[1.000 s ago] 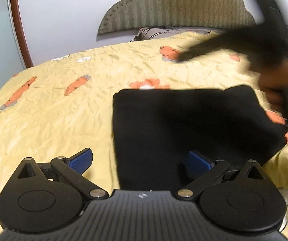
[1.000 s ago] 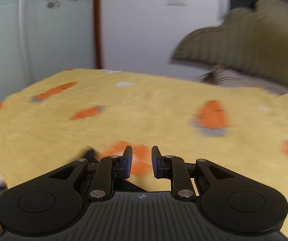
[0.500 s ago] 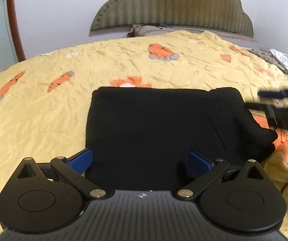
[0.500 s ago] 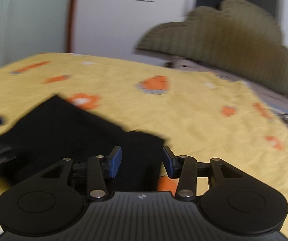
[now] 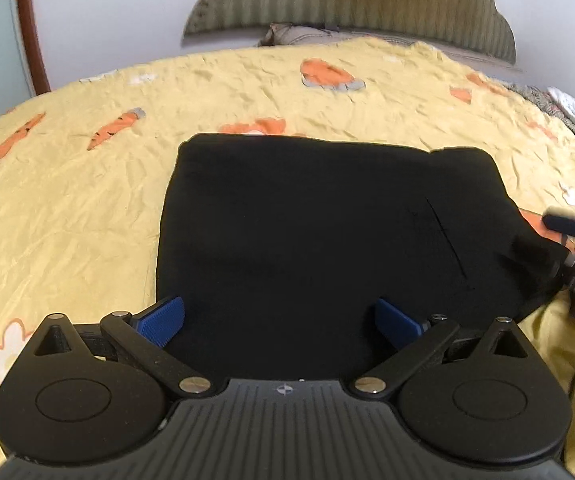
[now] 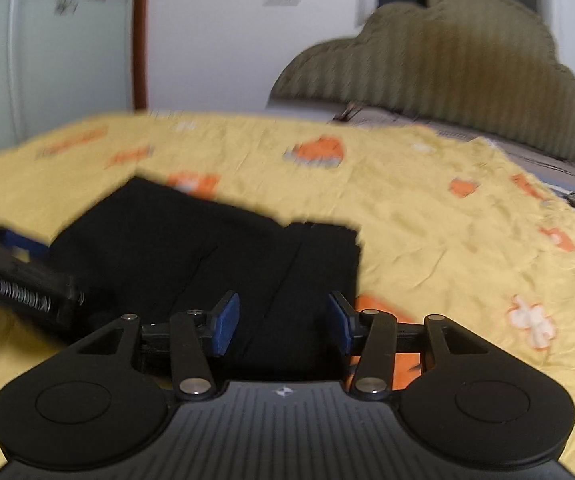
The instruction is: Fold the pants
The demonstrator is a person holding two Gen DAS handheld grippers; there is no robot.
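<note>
Folded black pants (image 5: 327, 240) lie flat on the yellow bedspread (image 5: 67, 208). Left gripper (image 5: 279, 320) — fingers spread wide over the pants' near edge, holding nothing; right gripper (image 6: 283, 322) — fingers parted, empty.

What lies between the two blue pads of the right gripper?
In the right wrist view, the near edge of the folded black pants lies between the open right gripper's pads, with nothing else there.

Black pants (image 5: 311, 232) on yellow carrot-print bedspread (image 5: 67, 208).
</note>
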